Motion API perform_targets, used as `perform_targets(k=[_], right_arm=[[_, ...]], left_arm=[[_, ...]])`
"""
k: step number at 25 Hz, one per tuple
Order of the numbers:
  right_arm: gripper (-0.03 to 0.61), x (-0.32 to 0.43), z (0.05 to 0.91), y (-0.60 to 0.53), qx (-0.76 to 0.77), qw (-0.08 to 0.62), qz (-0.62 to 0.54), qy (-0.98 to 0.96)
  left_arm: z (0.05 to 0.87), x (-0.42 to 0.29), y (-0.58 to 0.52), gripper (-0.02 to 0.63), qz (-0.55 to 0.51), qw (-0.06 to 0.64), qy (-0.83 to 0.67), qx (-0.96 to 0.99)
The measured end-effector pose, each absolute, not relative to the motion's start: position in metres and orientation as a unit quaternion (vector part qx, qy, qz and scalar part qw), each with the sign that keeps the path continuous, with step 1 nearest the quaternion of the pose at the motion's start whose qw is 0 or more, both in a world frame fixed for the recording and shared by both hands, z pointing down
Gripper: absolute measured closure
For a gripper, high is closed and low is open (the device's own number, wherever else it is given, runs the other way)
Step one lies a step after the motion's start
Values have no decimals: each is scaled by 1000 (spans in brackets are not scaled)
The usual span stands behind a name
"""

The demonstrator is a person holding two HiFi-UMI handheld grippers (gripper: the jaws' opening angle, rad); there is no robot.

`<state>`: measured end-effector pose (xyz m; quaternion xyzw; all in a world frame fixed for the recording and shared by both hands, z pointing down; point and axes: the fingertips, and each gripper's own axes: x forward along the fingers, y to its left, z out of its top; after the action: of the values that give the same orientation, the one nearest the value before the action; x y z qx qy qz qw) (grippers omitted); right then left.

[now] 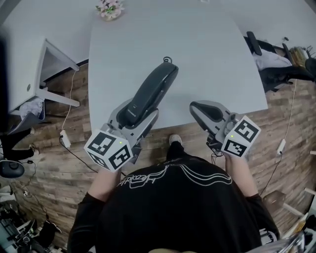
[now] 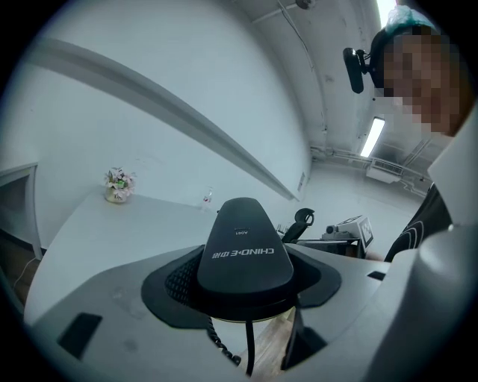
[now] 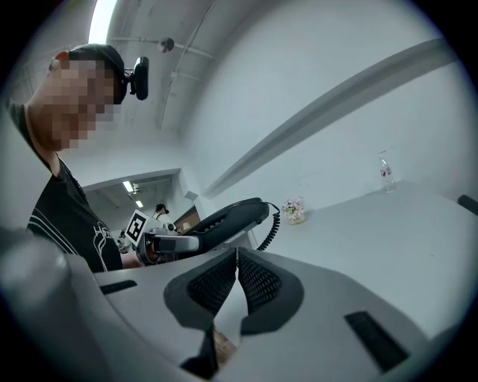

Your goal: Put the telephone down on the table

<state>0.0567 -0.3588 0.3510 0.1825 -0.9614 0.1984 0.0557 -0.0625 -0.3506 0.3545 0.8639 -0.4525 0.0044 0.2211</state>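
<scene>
While my left tool [image 1: 134,117] clamps the telephone handset [image 1: 154,89] by its near end, jutting forward over the counter [image 1: 212,54], I judge it light, rigid, slick plastic; its coiled cord [image 3: 273,224] may tug. My right tool [image 1: 206,112] sits closed on nothing.

The glossy black plastic telephone handset [image 1: 150,94] bears small white lettering, and its coiled cord [image 3: 272,224] is black too. The smooth desk [image 1: 212,54] is plain pale grey. The left gripper [image 1: 140,112] and the right gripper [image 1: 200,107] are grey with black ribbed pads [image 3: 258,282], and white at the rear with black square markers. The wooden plank floor [image 1: 74,148] is mottled brown. The small bunch of flowers [image 1: 109,8] is pink and white.
</scene>
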Motion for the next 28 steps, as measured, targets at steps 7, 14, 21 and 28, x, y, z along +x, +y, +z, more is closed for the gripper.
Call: perform_targets(k=[7,14,21,28], right_arm=[[538,73,384,-409,177,78,232,-953],[538,80,412,-439,174,90,256,-947],[538,84,435,-454,175,96,280,-939],[538,83,454,-457,172,111,291,-934]], left_arm=[[398,-50,-403,331,23,251,-472,845],[450,-49,-438,331,63,270,-488,828],[498,-52,-459,331,116,264,-498,818],[539,-53,-467,331,154,263,-500,810]])
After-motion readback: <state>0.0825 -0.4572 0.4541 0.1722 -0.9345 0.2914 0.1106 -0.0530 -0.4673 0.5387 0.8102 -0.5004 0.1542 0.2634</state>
